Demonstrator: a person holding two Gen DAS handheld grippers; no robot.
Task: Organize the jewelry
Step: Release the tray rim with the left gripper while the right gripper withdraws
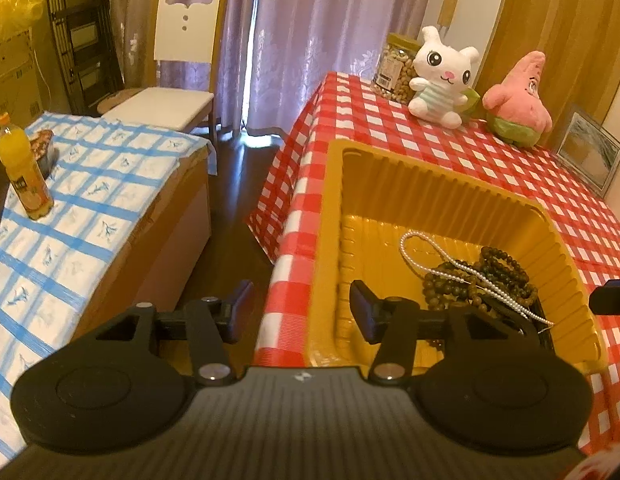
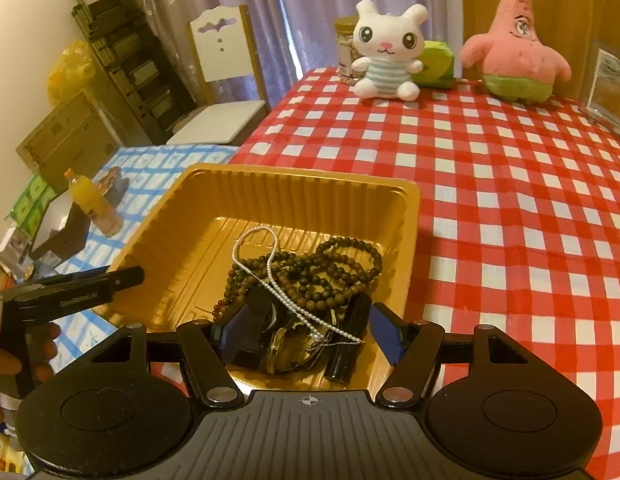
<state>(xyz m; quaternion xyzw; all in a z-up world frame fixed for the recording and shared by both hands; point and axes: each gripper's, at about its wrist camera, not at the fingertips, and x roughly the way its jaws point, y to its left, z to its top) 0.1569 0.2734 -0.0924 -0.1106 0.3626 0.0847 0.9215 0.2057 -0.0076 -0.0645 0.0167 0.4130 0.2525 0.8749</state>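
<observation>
A gold plastic tray [image 1: 430, 184] [image 2: 302, 178] stands at the near left corner of the red-checked table. In it lie a white pearl strand [image 1: 410, 240] [image 2: 254, 236], several brown wooden bead bracelets [image 1: 502, 264] [image 2: 342, 260], a black tube [image 2: 350, 340] and other dark pieces. My left gripper [image 1: 301, 306] is open and straddles the tray's left wall without pressing on it; it also shows from the side [image 2: 110, 280]. My right gripper [image 2: 308, 332] hangs open low over the pile, with the pearl strand and dark pieces between its fingers, none gripped.
A white rabbit plush [image 2: 388, 52], a pink starfish plush [image 2: 514, 48], a nut jar [image 1: 396, 66] and a picture frame [image 1: 590, 156] line the table's far side. To the left, a lower blue-checked surface [image 1: 90, 208] bears an orange drink bottle [image 1: 24, 172]. A chair [image 1: 182, 60] stands beyond.
</observation>
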